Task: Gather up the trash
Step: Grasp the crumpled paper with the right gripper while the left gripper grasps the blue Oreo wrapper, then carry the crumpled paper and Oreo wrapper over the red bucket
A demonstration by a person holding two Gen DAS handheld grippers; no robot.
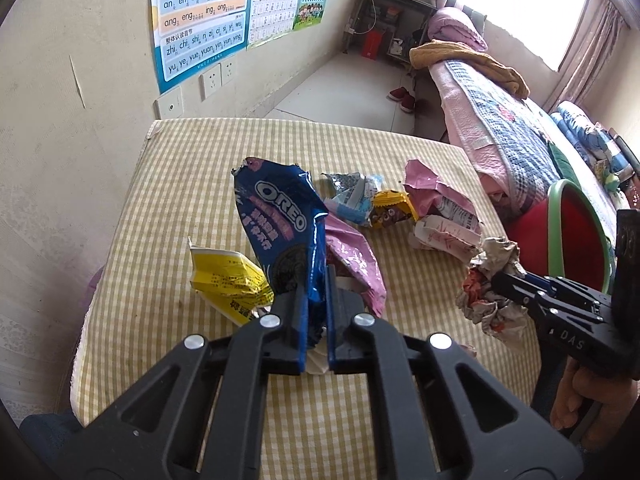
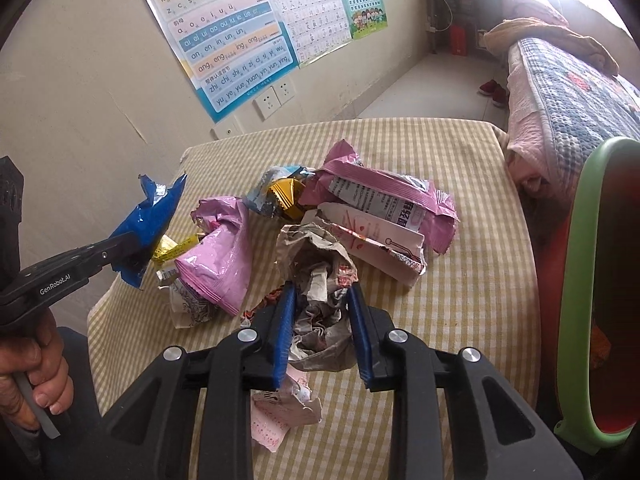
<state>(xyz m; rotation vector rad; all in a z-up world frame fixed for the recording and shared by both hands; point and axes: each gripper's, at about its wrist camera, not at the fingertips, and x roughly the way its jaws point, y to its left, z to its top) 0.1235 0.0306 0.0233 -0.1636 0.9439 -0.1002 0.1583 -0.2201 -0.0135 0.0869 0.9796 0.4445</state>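
Note:
My left gripper (image 1: 317,280) is shut on a blue Oreo wrapper (image 1: 280,220) and holds it above the checked table (image 1: 180,184); it also shows in the right wrist view (image 2: 150,220). My right gripper (image 2: 322,298) is shut on a crumpled grey-brown paper ball (image 2: 320,280), also seen in the left wrist view (image 1: 490,280). More trash lies on the table: a yellow wrapper (image 1: 228,280), pink wrappers (image 2: 218,256) (image 2: 380,196), a pink-white carton (image 2: 376,240), a gold wrapper (image 2: 286,196), a crumpled receipt (image 2: 280,412).
A red bin with a green rim (image 2: 580,280) stands at the table's right edge. A bed with quilts (image 1: 500,120) is beyond it. The wall with posters (image 1: 200,20) and sockets is on the left. Red slippers (image 1: 402,98) lie on the floor.

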